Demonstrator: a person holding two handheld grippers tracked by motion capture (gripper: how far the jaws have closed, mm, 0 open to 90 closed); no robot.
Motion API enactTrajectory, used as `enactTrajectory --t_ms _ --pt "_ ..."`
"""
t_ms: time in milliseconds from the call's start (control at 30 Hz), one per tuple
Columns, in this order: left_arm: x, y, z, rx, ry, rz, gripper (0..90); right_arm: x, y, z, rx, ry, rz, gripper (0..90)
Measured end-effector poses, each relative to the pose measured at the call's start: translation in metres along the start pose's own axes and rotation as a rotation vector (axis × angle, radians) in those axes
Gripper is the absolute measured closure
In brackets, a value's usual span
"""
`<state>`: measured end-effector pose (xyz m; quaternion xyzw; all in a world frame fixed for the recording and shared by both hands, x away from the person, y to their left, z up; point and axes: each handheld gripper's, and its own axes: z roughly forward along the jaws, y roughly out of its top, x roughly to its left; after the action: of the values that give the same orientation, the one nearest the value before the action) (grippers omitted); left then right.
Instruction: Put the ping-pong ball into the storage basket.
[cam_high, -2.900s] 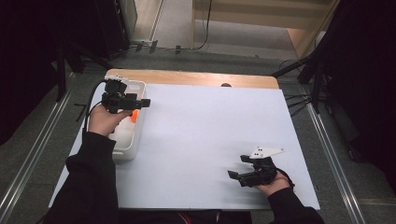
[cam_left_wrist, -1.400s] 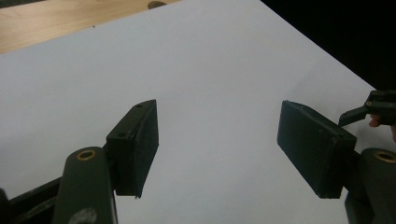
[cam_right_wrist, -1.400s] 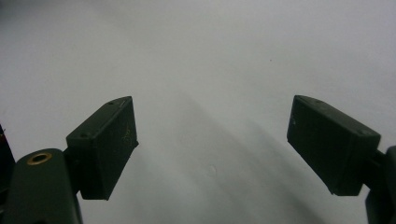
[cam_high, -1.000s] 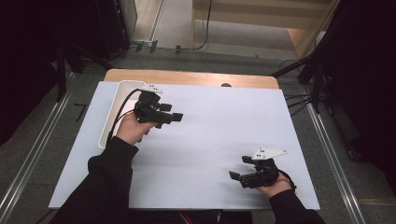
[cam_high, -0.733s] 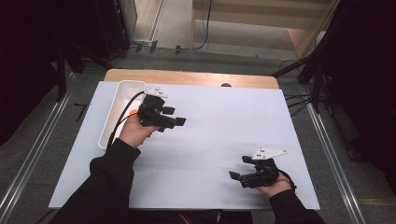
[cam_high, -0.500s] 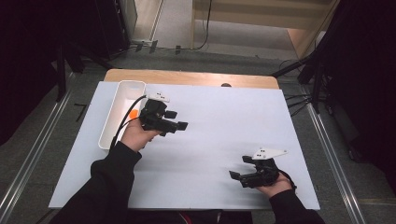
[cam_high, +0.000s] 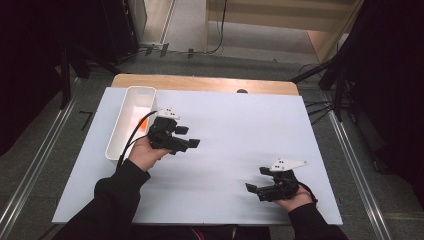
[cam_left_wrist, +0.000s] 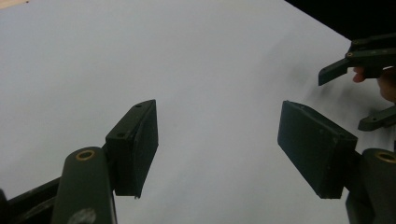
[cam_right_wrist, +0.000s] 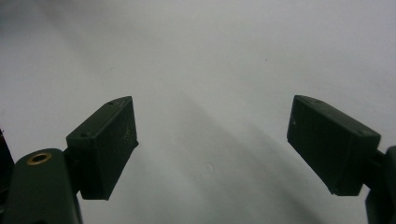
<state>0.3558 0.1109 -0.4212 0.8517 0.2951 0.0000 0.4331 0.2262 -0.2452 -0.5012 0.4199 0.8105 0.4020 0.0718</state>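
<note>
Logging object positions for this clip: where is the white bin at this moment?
In the high view the white bin lies at the table's far left, long side along the left edge, with the left gripper just to its right, jaws open and empty.

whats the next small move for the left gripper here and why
Probably go back to the white bin. The left gripper is open with nothing between its pads, over the bare white tabletop beside the bin. Something orange lies in the bin, half hidden by the cable. The right gripper is also open and empty, near the front edge.
</note>
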Motion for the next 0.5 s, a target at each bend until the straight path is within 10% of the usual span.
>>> enactTrajectory --t_ms 500 --pt "-0.006 -0.015 0.0 0.006 0.027 0.003 29.0 0.001 -0.001 -0.001 0.003 -0.006 0.004 14.8"
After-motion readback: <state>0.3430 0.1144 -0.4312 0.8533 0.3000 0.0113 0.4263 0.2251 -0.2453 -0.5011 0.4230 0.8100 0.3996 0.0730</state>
